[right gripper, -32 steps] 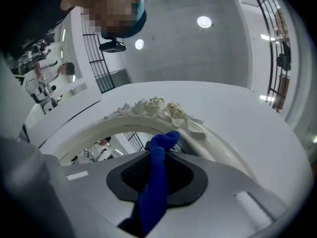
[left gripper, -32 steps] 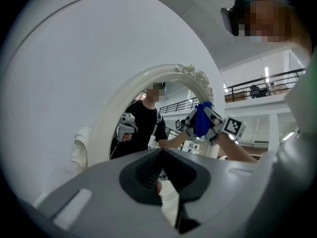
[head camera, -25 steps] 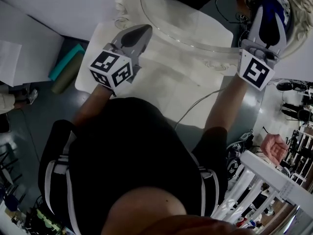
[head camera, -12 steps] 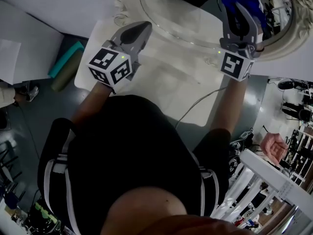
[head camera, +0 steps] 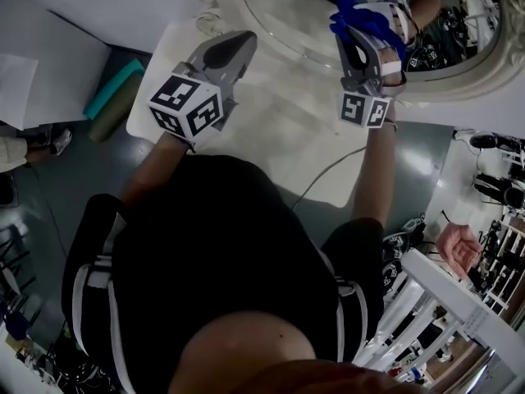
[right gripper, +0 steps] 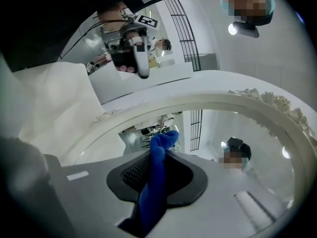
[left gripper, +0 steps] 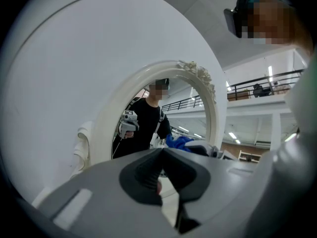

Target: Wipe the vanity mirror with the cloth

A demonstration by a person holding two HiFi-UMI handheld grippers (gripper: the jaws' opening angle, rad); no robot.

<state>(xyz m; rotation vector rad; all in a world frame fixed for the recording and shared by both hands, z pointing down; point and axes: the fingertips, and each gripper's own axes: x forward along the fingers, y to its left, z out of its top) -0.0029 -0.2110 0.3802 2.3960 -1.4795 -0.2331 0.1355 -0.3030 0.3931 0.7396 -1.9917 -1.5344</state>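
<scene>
Left gripper (head camera: 235, 50) hovers over tabletop (head camera: 275, 150), fingers clenched on nothing. Vanity mirror (head camera: 285, 13) stands beyond. Right gripper (head camera: 361, 25) fingers pinch blue cloth (head camera: 350, 13) at the glass, apparently touching it.

Shirt (head camera: 221, 245): black, short-sleeved, with white stripes (head camera: 84, 290) along both of its outer edges. Left gripper (head camera: 239, 46), beyond the shirt's left shoulder: smooth grey shell with dark textured pads (left gripper: 143, 175). Right gripper (head camera: 361, 35), beyond the shirt's right shoulder: the same grey shell. At the end nearest the shirt, each gripper carries a white cube (head camera: 187, 105) with black square markers.
</scene>
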